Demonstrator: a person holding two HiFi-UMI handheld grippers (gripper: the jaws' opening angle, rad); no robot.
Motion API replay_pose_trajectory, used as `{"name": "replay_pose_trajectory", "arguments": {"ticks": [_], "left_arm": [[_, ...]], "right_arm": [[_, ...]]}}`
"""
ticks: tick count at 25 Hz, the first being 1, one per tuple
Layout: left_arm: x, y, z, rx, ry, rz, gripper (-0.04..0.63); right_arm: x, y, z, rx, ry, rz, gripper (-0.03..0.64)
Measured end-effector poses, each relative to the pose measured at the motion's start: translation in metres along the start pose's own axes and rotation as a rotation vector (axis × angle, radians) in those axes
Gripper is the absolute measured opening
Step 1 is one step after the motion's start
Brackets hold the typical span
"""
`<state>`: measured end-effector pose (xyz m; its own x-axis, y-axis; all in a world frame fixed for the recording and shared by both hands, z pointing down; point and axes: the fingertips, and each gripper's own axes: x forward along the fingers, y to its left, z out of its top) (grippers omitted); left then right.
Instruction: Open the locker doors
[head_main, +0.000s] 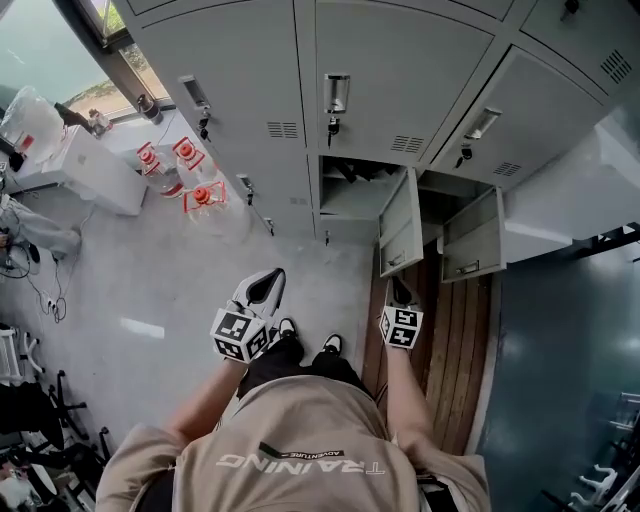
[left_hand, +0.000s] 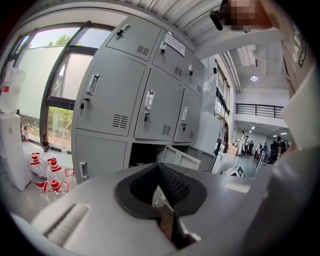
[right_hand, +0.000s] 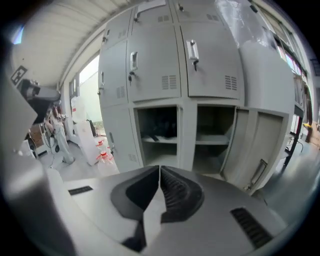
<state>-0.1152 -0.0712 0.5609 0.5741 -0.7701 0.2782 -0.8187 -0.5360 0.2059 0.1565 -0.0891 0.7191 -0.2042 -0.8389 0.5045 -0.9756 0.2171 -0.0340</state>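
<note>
Standing before the lockers (head_main: 400, 70), you hold both grippers short of them: the left gripper (head_main: 265, 285) has its fingers (left_hand: 175, 186) pressed together on nothing, and the right gripper (head_main: 400, 293) likewise. Two bottom doors (head_main: 402, 225) of the lockers already hang open. Only your right gripper view shows the shelves (right_hand: 161, 140) inside; only your left gripper view shows people (left_hand: 260, 148) beyond the lockers' far end.
</note>
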Motion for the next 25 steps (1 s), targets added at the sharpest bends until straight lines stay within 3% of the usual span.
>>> {"name": "replay_pose_trajectory", "arguments": {"ticks": [6, 12, 18, 25], "left_arm": [[-0.020, -0.027, 0.012, 0.037, -0.045, -0.029, 0.008], [-0.045, -0.033, 0.043, 0.093, -0.108, -0.037, 0.007], [-0.057, -0.023, 0.079, 0.105, -0.153, -0.030, 0.008], [-0.064, -0.029, 0.129, 0.182, -0.243, -0.069, 0.006]], "right_arm": [[-0.071, 0.060, 0.083, -0.036, -0.195, 0.102, 0.014], [-0.151, 0.102, 0.163, -0.085, -0.322, 0.166, 0.014], [-0.183, 0.118, 0.210, -0.118, -0.416, 0.188, 0.015], [-0.198, 0.122, 0.247, -0.186, -0.488, 0.176, 0.014]]}}
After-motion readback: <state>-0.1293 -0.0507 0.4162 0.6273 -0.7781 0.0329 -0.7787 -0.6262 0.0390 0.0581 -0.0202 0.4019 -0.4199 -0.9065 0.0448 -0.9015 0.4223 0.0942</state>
